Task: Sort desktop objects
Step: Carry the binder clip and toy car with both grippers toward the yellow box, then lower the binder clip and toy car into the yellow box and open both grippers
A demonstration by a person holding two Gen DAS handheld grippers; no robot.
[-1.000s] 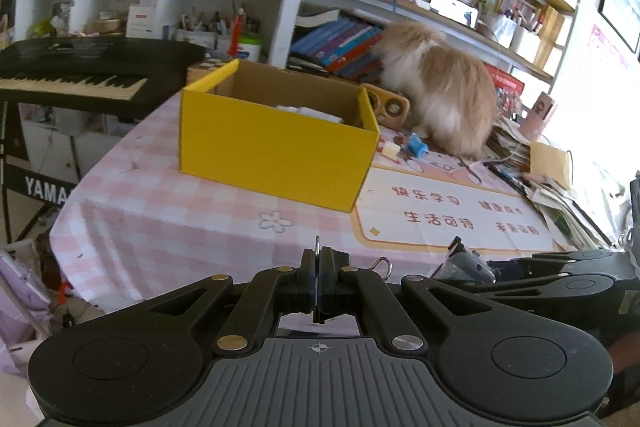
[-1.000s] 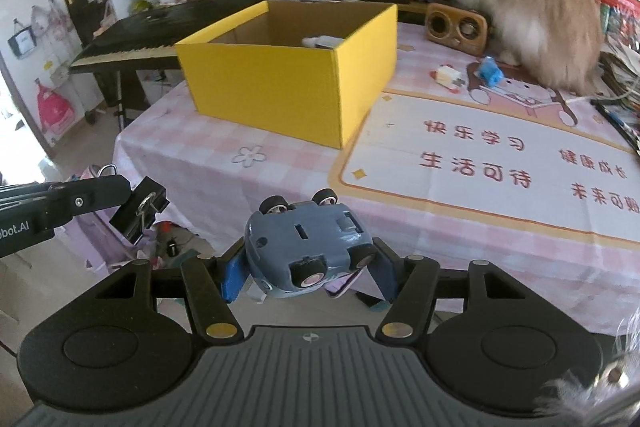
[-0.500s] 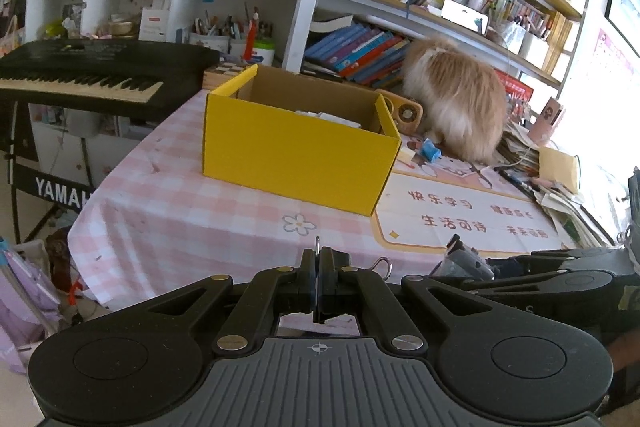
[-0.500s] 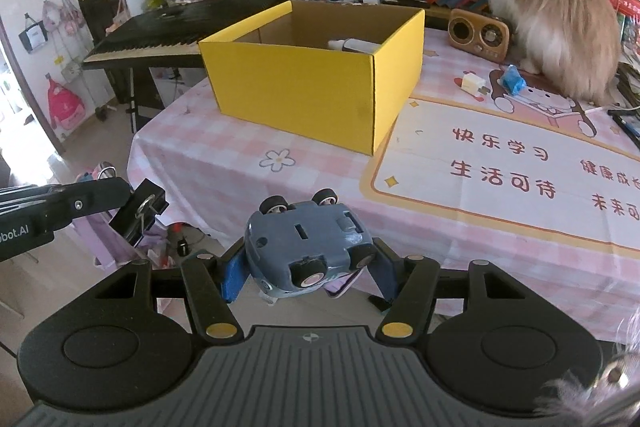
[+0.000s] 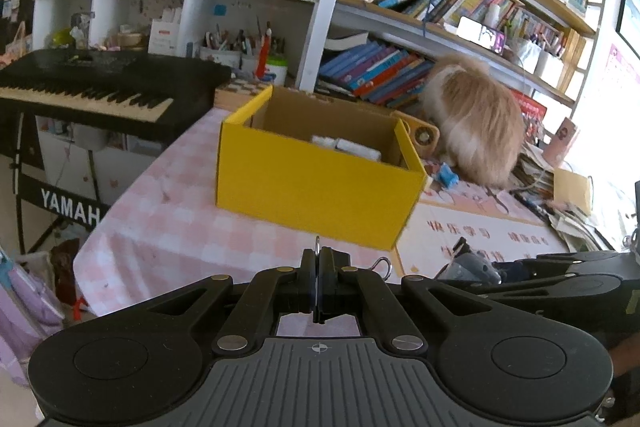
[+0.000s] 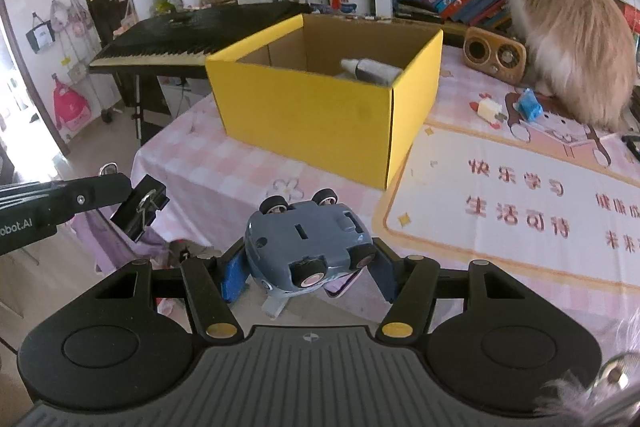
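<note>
Both grippers have come closer to the table since a second ago; the yellow box (image 6: 320, 107) now looms larger ahead of each pair of jaws.

Left gripper (image 5: 319, 281): jaws closed tight on a small binder clip (image 6: 140, 209). From its own camera only a thin wire loop shows above the pads; the right wrist view shows the black clip body and wire handle, off to the left of the right jaws. How firmly the clip sits I cannot tell.

Right gripper (image 6: 308, 267): jaws part-open, clamped on a grey-blue toy car (image 6: 306, 239), belly up, wheels showing. Blue pads press both flanks. Something pink and a pale piece hang beneath the car, too hidden to name. In the left wrist view only a sliver of the car peeks past the right gripper's arm.

Box stands ahead of both jaws, open-topped, on a pink checked tablecloth (image 5: 168, 223). Left view shows white packets inside; right view shows a grey-and-white tube-like thing against the far wall. Box floor is hidden by the near wall in both.

Beyond the box, right of it: a fluffy animal (image 6: 572, 47), head hidden toward the books. A small wooden speaker (image 6: 494, 55) is half-covered by the box corner in the left view, whole in the right. Small blue and cream toys (image 6: 528, 105) lie just beside the animal.

Table edge sits just ahead of both jaws; bare cloth lies between edge and box. A printed mat (image 6: 520, 207) lies ahead-right, cut off by the frame. A keyboard (image 5: 92, 87) stands off to the left.
</note>
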